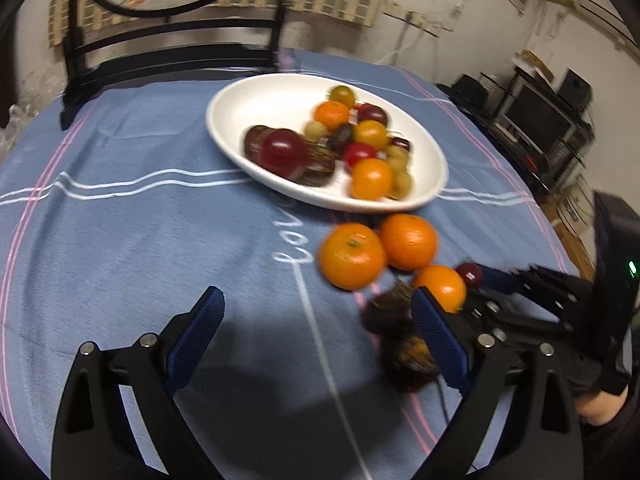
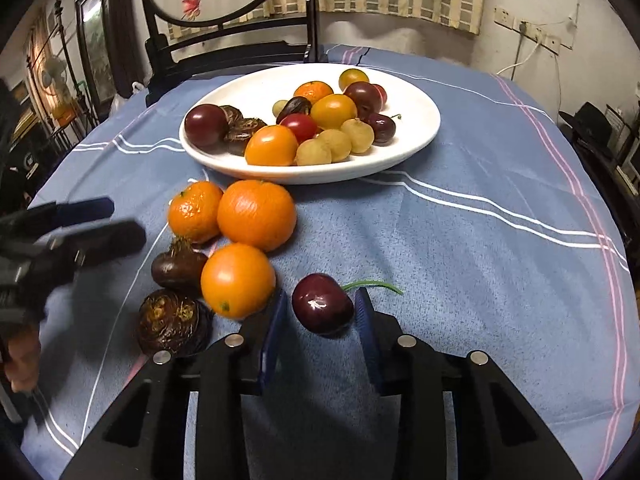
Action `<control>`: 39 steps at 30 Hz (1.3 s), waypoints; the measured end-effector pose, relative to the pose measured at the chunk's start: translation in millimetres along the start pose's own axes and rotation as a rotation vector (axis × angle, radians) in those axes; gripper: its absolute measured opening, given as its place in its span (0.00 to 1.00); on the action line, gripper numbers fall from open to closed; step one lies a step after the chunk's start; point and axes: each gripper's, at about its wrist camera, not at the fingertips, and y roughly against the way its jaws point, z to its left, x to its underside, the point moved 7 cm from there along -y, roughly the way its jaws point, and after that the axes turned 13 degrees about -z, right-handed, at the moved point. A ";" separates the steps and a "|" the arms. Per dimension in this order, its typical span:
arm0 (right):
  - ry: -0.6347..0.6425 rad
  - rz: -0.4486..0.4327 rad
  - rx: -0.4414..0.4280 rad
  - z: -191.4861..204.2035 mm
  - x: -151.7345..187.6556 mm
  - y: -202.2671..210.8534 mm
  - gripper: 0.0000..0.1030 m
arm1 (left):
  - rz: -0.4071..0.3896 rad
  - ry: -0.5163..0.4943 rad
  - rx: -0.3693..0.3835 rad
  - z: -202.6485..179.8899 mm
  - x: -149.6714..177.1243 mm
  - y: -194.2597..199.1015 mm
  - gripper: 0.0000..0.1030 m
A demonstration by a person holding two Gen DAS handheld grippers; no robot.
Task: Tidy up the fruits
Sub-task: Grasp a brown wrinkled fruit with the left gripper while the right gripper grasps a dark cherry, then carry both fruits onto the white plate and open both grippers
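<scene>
A white plate [image 2: 416, 120] [image 1: 232, 120] holds several small fruits: oranges, tomatoes, grapes, plums, dark chestnuts. In front of it on the blue cloth lie three oranges [image 2: 256, 214] [image 1: 352, 256] and two dark brown chestnuts [image 2: 174, 322] [image 1: 388, 312]. My right gripper [image 2: 322, 305] [image 1: 484, 276] is shut on a dark red cherry [image 2: 322, 308] [image 1: 469, 274] low over the cloth, its green stem pointing right. My left gripper [image 1: 316, 296] [image 2: 120, 220] stands wide open and holds nothing, left of the loose fruit, its right finger [image 1: 436, 332] beside the chestnuts.
A dark wooden chair [image 1: 168, 52] [image 2: 240, 48] stands behind the table's far edge. Shelves with electronics [image 1: 536, 120] sit off the right side. Bare blue cloth [image 2: 480, 260] stretches right of the plate and in front of the left gripper.
</scene>
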 end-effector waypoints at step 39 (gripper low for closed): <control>-0.060 -0.292 -0.072 -8.9 -94.9 48.0 0.28 | -0.110 -0.116 0.057 -36.3 -83.8 -8.7 0.41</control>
